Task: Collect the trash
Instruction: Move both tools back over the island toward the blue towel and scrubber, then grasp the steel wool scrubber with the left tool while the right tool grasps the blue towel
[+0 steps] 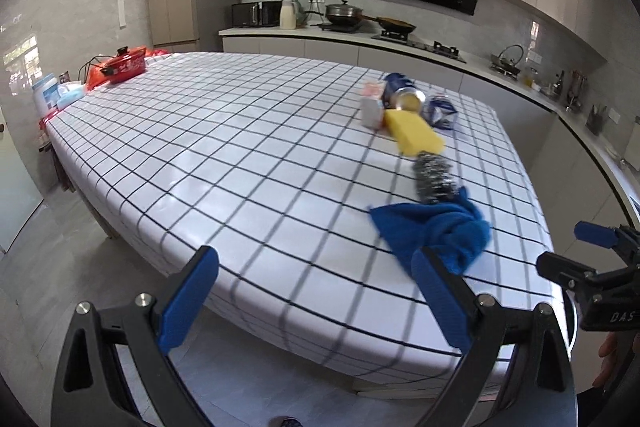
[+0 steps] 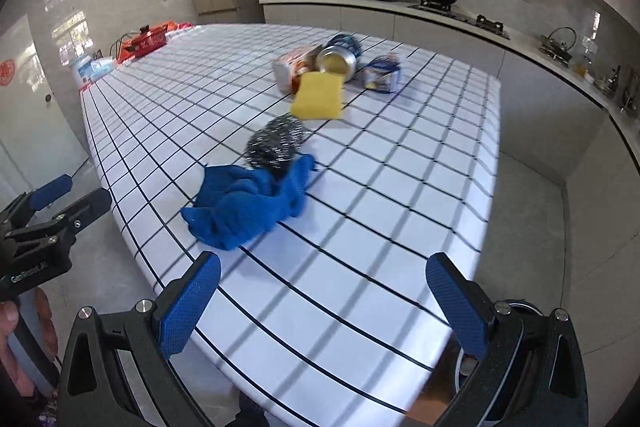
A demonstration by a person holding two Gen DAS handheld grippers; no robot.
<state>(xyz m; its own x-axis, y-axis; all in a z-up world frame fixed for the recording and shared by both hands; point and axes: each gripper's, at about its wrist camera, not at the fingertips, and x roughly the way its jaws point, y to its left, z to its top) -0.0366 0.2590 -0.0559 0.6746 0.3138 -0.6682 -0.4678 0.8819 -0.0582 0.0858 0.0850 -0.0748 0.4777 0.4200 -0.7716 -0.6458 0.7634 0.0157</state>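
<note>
- The left tool (image 1: 316,291) is released, its two blue-padded fingers spread wide with nothing between them, hovering at the near edge of the desk (image 1: 240,147).
- The right tool (image 2: 324,299) is likewise released and empty, hovering over the desk's near corner; each tool shows at the edge of the other's view.
- Nearest the tools, a crumpled blue cloth (image 2: 252,203) lies on the white, black-gridded desk cover.
- A steel wool scrubber (image 2: 274,145) touches the cloth's far side.
- Beyond it sits a yellow sponge (image 2: 318,97).
- Just behind the sponge the trash is clustered: an orange-and-white carton (image 2: 292,67) on its side, a tipped can (image 2: 336,63) with its open mouth facing the cameras, and a crushed blue-and-white package (image 2: 382,73) to the right.
- A red pot (image 1: 124,65) stands at the desk's far left corner, well apart.
</note>
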